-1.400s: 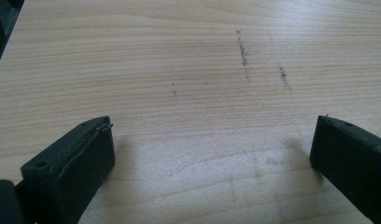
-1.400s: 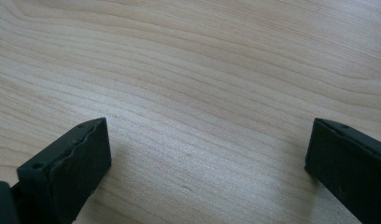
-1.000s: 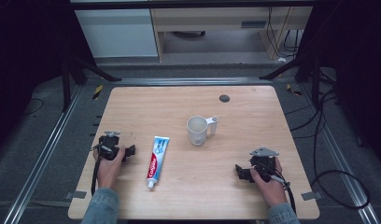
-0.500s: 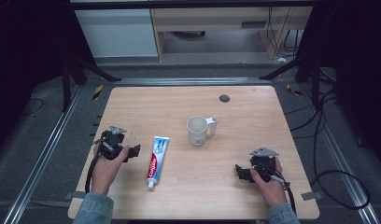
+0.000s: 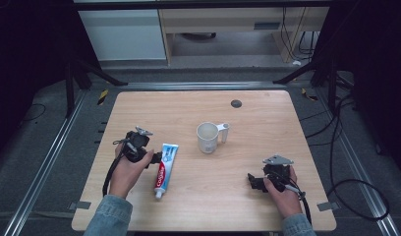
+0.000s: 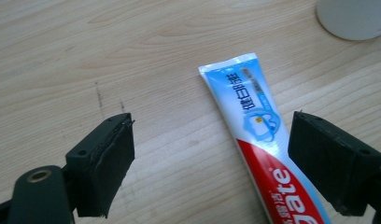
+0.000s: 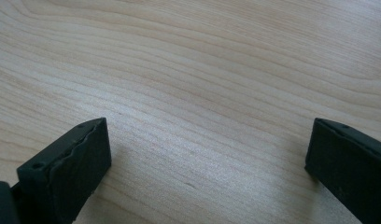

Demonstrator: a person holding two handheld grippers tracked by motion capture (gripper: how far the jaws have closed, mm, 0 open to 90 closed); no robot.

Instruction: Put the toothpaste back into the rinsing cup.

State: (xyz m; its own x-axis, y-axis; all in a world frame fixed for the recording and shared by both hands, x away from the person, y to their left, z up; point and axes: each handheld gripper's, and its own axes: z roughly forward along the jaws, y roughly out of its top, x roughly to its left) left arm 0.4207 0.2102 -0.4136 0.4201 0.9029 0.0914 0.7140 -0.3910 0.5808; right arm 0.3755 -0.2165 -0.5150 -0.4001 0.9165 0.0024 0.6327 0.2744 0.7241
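- I read this as the approach step: my left claw (image 5: 157,158) sits at the left of the counter (image 5: 267,108), just beside the flat, crimped end of the toothpaste tube (image 5: 164,164), and nothing is held yet.
- In the left gripper view the jaws stand wide apart, with the toothpaste tube (image 6: 261,144) lying flat on the wood nearer the right-hand jaw than the middle of the gap.
- The tube lies lengthwise on the near-left part of the counter, cap end toward me, crimped end pointing far.
- A white mug (image 5: 208,137) stands upright near the counter's middle, well apart from the tube, handle to the right.
- My right claw (image 5: 251,181) waits at the near right, jaws spread wide over bare wood in its own view, gripping nothing.
- Next, I judge, the left claw must shift sideways to centre the tube between the jaws, drop low to the wood, then close across the tube's width.
- Being flat and thin, the tube may slip unless the jaws get down to the surface.
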